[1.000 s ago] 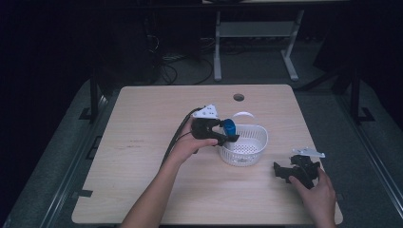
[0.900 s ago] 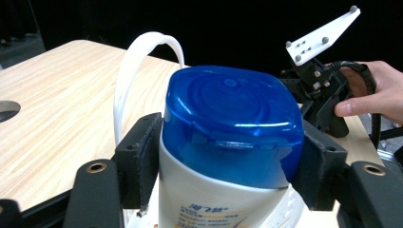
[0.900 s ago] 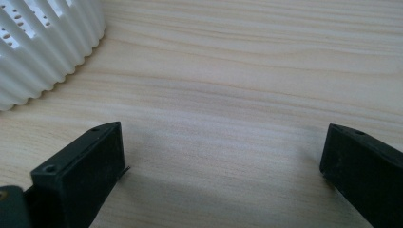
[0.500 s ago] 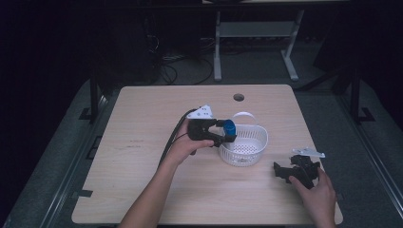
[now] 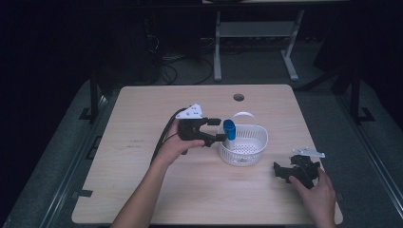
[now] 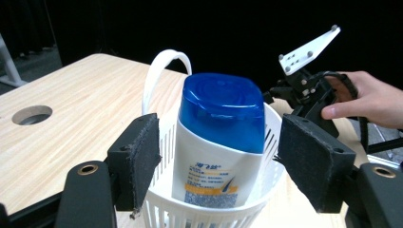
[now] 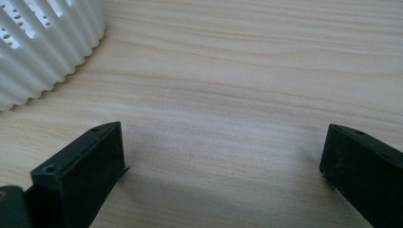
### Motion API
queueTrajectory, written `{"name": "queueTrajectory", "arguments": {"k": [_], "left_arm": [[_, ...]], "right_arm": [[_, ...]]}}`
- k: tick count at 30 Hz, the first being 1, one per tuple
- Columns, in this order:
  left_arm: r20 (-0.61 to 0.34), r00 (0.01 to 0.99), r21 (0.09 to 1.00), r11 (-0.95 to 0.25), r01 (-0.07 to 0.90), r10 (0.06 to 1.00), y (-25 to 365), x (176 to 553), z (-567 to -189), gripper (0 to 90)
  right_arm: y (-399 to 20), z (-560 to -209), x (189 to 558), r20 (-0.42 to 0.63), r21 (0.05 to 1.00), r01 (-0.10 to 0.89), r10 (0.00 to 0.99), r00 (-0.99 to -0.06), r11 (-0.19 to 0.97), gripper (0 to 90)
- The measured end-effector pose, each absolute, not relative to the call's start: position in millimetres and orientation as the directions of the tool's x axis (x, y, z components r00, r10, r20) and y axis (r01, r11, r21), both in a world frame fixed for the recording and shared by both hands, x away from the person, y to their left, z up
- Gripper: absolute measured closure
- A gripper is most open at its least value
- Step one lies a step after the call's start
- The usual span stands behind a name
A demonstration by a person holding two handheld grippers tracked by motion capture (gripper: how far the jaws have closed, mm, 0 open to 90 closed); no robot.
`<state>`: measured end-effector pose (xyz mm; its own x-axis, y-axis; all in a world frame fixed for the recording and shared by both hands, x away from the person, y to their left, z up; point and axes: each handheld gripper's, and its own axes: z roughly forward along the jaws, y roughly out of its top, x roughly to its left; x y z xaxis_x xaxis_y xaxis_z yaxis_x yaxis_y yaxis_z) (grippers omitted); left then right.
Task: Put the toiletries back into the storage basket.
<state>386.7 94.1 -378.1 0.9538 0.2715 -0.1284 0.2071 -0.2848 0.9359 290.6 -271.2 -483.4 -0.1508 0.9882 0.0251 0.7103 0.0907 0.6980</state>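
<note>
Now my left gripper point(image 6: 216, 156) has just been opening, pads clear of the blue-capped bottle point(image 6: 219, 142) standing in the white basket point(image 5: 243, 145) at frame centre so it stays put, while my right gripper point(image 7: 223, 166) rests open on the surface point(image 5: 142, 190), lower right.
</note>
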Motion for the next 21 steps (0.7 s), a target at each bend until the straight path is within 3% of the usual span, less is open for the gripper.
{"name": "queueTrajectory", "arguments": {"k": [21], "left_arm": [[-0.095, 0.911, 0.887, -0.382, 0.261, 0.402, 141, 376, -365, 25.7]], "right_arm": [[-271, -483, 291, 0.025, 0.699, 0.71, 0.988, -0.152, 0.092, 0.5]]}}
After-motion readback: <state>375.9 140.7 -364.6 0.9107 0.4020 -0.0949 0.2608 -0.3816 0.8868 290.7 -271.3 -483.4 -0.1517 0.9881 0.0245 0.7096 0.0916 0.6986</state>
